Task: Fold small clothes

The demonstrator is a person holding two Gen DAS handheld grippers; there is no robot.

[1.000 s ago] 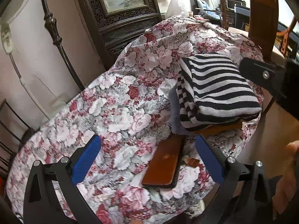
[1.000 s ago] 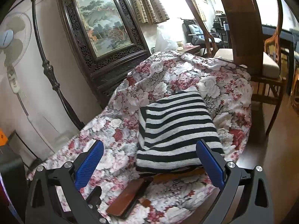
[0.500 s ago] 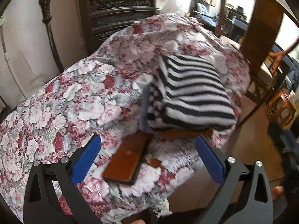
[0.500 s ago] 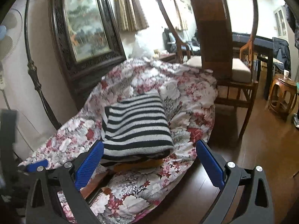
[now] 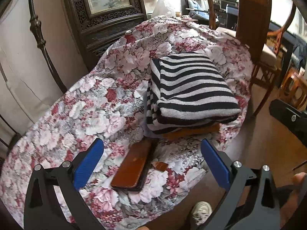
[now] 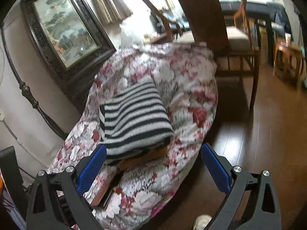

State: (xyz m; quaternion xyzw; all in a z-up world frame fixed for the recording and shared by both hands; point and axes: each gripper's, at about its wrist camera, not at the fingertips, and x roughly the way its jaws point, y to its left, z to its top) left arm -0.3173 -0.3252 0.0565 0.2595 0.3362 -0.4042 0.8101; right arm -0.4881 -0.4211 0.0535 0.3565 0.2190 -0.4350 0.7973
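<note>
A folded black-and-white striped garment (image 5: pixel 191 90) lies on the floral cloth (image 5: pixel 86 105) that covers the table, near its right edge. It rests on other folded clothes, with an orange layer (image 5: pixel 190 132) at the bottom. The striped garment also shows in the right wrist view (image 6: pixel 134 117). My left gripper (image 5: pixel 151 163) is open and empty, held back from the pile over the table's near edge. My right gripper (image 6: pixel 153 164) is open and empty, off the table's near-right edge.
A brown phone case (image 5: pixel 134 168) lies on the cloth in front of the pile. A wooden chair (image 6: pixel 220 32) stands beyond the table at right. A dark carved picture frame (image 5: pixel 107 2) and a metal stand (image 5: pixel 40 36) are behind. Wooden floor (image 6: pixel 268 124) lies to the right.
Both grippers have drawn back from the pile and swung about. The right view now sits farther right over the floor. The striped garment has stayed in place.
</note>
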